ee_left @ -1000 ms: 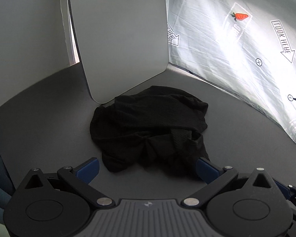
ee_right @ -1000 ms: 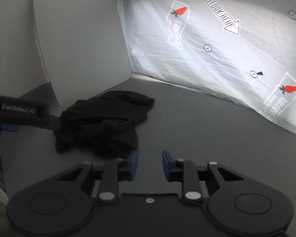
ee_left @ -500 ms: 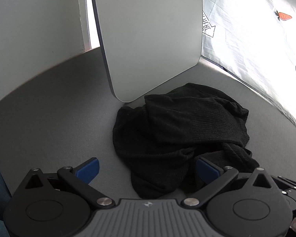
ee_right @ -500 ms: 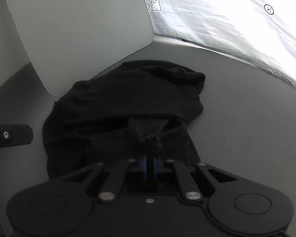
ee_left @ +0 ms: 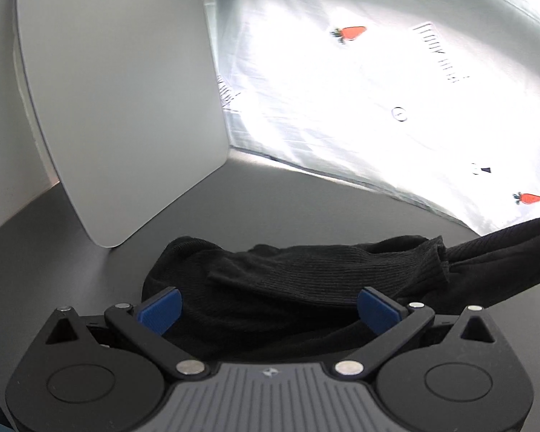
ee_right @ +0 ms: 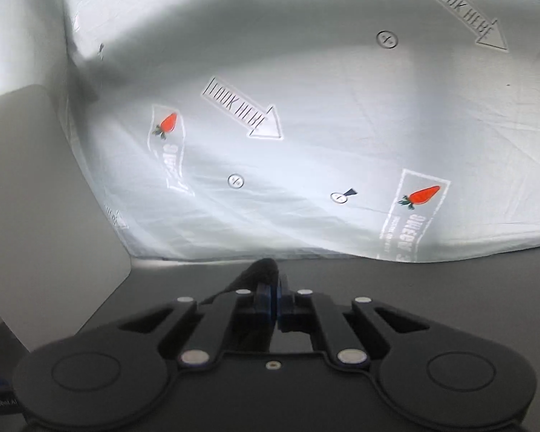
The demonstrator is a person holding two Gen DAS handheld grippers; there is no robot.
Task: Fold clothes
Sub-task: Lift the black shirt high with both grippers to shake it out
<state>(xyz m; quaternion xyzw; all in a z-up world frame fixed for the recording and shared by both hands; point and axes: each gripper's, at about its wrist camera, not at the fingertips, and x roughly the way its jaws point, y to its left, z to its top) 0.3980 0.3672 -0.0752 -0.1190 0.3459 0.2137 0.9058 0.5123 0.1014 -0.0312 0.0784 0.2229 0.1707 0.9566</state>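
A black ribbed garment lies crumpled on the grey table in the left wrist view, one part stretched taut and rising off to the right edge. My left gripper is open, its blue pads on either side of the heap, not pressing it. In the right wrist view my right gripper is shut on a fold of the black garment, which pokes up above the pads and trails down to the left. The rest of the cloth is hidden below that gripper.
A white rounded panel stands upright at the back left of the table. A translucent white sheet printed with carrots and "LOOK HERE" arrows hangs along the far side. Bare grey tabletop lies to the right.
My right gripper closed on the garment and lifted up and away, pulling one part taut to the right. My left gripper stayed open and moved in close over the heap.
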